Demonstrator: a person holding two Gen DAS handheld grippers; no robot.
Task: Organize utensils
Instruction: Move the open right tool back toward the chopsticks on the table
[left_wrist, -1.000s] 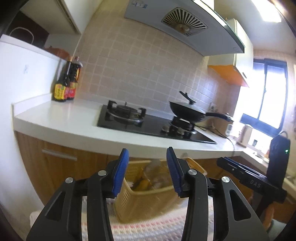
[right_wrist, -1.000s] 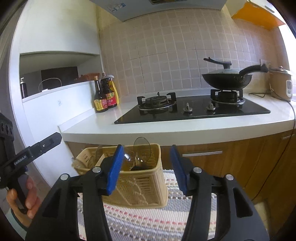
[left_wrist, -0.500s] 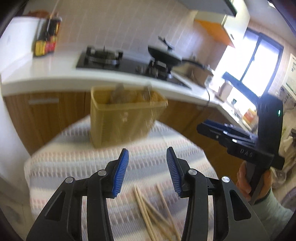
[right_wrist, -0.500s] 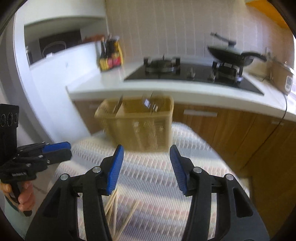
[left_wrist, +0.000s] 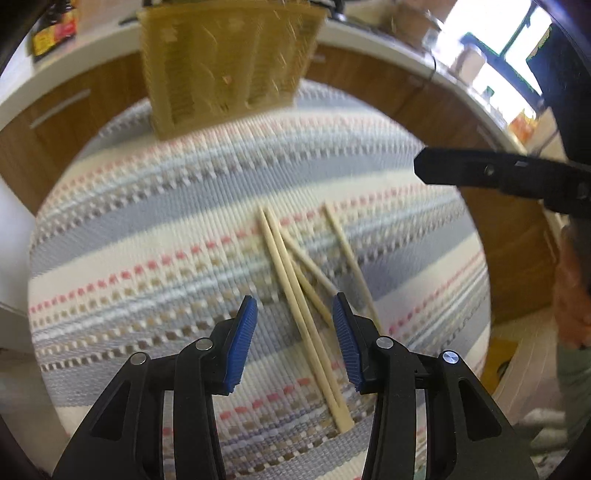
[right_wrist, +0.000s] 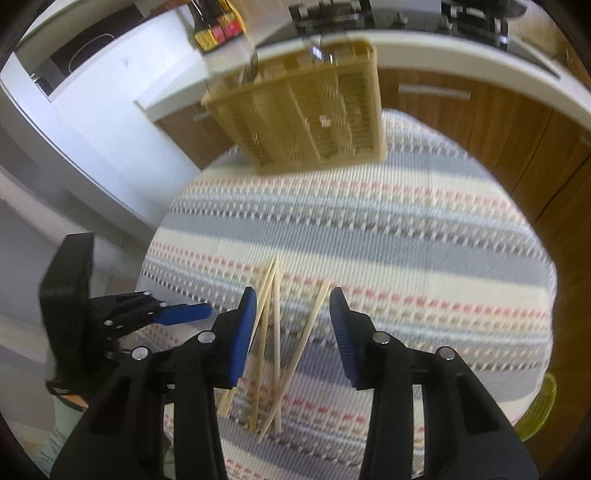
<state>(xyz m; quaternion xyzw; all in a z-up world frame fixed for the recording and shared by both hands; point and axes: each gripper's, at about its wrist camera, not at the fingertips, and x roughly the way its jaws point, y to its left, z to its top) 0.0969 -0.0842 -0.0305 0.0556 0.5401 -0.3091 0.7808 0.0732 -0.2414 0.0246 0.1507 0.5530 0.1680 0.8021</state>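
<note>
Left wrist view: left claw (left_wrist: 291, 339) spread wide, blue pads (left_wrist: 242, 345) holding nothing, poised above the chopsticks (left_wrist: 295, 291). Several pale wooden chopsticks lie loose and crossed on the striped woven cloth (left_wrist: 147, 240) that covers the tabletop. Yellow slatted utensil basket (left_wrist: 229, 62) stands at the far edge of the cloth, well apart from the chopsticks. Wooden cabinet fronts (left_wrist: 48, 122) under a white counter behind it. Right claw (left_wrist: 491, 177) enters from the right side, seen edge-on; opening not readable here.

Right wrist view: right claw (right_wrist: 291, 332) also wide, empty, angled down over the same chopsticks (right_wrist: 273, 332), which lie between and just under its pads. Basket (right_wrist: 314, 118) at the far end of the cloth (right_wrist: 406, 229), utensil handles showing inside; contents blurred. Sauce bottles (right_wrist: 216, 22) on the counter behind. Left claw (right_wrist: 177, 314) low at the left, beside the cloth edge.
</note>
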